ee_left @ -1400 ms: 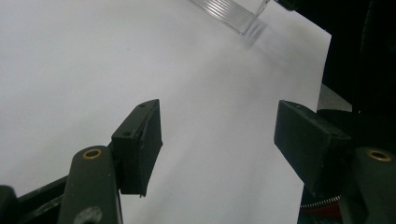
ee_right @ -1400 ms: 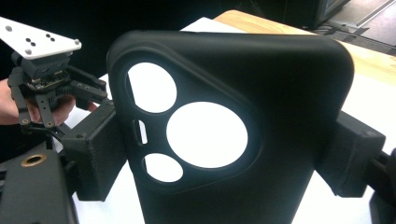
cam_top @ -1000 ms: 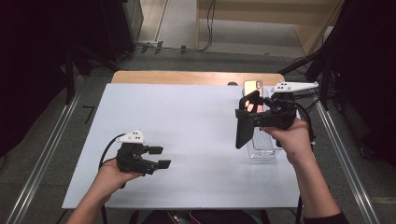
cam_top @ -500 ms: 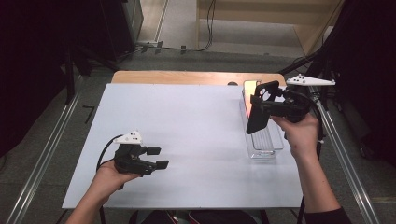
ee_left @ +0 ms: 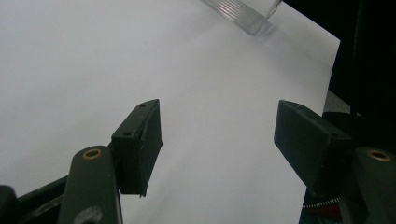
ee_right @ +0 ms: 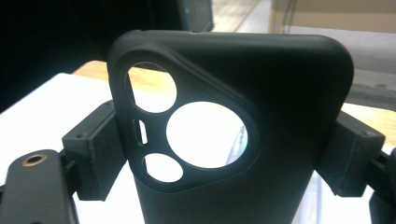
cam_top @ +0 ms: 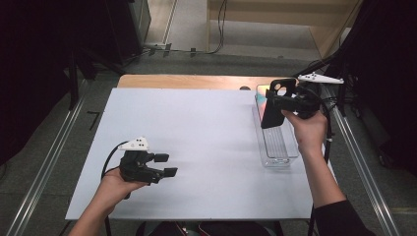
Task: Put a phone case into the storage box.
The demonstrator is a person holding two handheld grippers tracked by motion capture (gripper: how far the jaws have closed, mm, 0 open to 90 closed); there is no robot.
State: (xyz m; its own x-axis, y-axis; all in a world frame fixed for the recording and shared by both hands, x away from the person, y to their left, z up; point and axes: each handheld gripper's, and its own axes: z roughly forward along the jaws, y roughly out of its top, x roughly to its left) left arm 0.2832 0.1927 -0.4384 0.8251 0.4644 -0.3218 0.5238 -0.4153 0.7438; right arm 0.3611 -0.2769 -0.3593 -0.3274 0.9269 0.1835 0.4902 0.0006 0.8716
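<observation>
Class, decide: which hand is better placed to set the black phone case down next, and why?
Right. The right gripper already clamps the phone case above the clear tray; the left gripper rests open, far across the table.

Bright white tabletop (dark, murky surroundings)

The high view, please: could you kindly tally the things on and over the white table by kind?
Black phone case, held in the right tongs: 1
Clear plastic tray, on the table: 1
Handheld tongs, counting the empty left tongs: 2
Total: 4
</observation>
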